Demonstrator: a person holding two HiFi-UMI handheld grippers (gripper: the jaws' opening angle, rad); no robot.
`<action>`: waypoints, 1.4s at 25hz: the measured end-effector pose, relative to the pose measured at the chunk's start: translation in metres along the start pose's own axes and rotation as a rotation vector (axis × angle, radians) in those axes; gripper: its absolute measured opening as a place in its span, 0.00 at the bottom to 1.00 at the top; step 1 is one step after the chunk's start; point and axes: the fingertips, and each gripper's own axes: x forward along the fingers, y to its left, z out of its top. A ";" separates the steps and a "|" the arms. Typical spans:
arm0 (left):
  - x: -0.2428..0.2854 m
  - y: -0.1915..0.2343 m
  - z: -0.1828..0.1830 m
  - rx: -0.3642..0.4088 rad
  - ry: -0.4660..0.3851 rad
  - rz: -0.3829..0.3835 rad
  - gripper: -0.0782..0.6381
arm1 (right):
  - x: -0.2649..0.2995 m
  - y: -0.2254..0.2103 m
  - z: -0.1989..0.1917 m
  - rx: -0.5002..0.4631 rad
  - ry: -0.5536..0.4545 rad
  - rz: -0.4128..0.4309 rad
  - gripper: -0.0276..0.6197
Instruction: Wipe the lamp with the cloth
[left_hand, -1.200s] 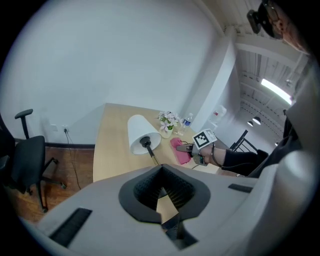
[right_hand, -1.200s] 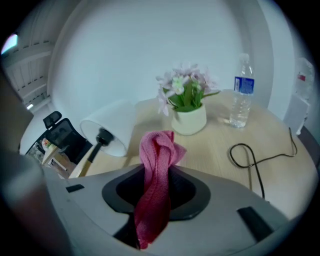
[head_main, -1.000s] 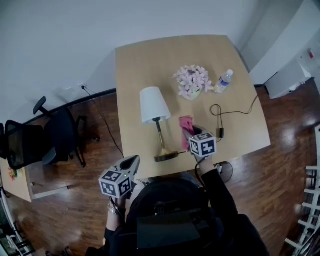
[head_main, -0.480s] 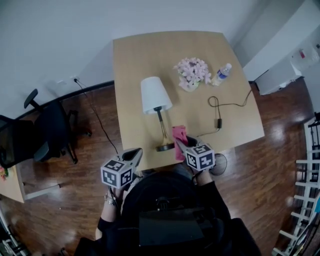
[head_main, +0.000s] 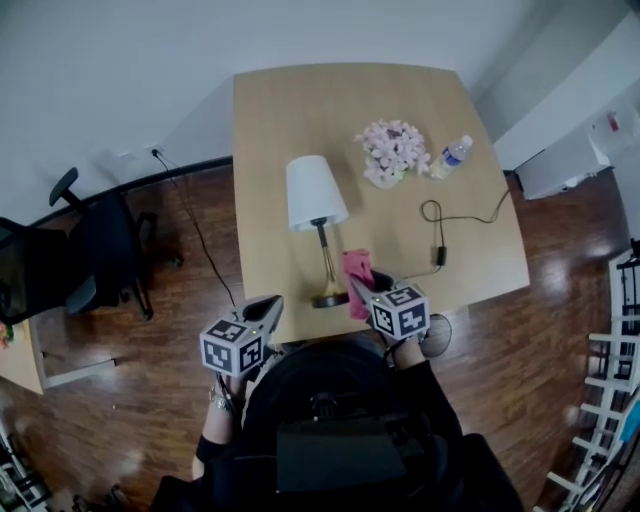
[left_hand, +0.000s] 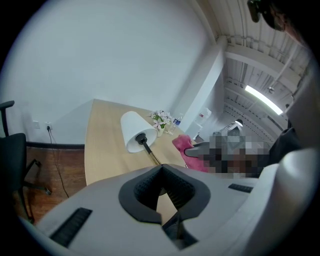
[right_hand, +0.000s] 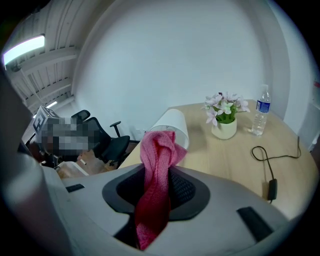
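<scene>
A pale wooden table (head_main: 270, 150) stands on a dark wood floor against a white wall, with a black office chair (head_main: 90, 260) far left of the lamp (head_main: 316, 195). My left hand-held gripper (head_main: 266, 308) hangs off the near table edge, left of the lamp's base, tilted downward, its jaws pressed together on nothing. The lamp stands upright near the middle of the table, white shade on a thin brass stem. Just right of its base, my right hand-held gripper (head_main: 362, 288) pinches the pink cloth (head_main: 355, 268), which sticks up out of the jaws in a bunched fold. Over the last second this hand has drawn back toward me, so the cloth now sits at the near edge beside the base, not touching the lamp. I judge that wiping hasn't started; I'd have to lift the cloth to the shade. Farther right of the lamp are a flower pot (head_main: 392, 150), a water bottle (head_main: 452, 155) and a black cable (head_main: 440, 235).
</scene>
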 end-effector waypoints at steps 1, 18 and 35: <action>0.002 0.000 0.001 -0.006 0.000 0.005 0.12 | 0.001 -0.002 0.002 -0.005 0.003 0.009 0.23; 0.033 0.003 0.004 -0.119 0.006 0.145 0.12 | 0.103 -0.041 0.179 -0.387 -0.010 0.175 0.23; 0.038 0.000 -0.018 -0.240 0.010 0.243 0.12 | 0.210 -0.024 0.224 -0.730 0.191 0.279 0.23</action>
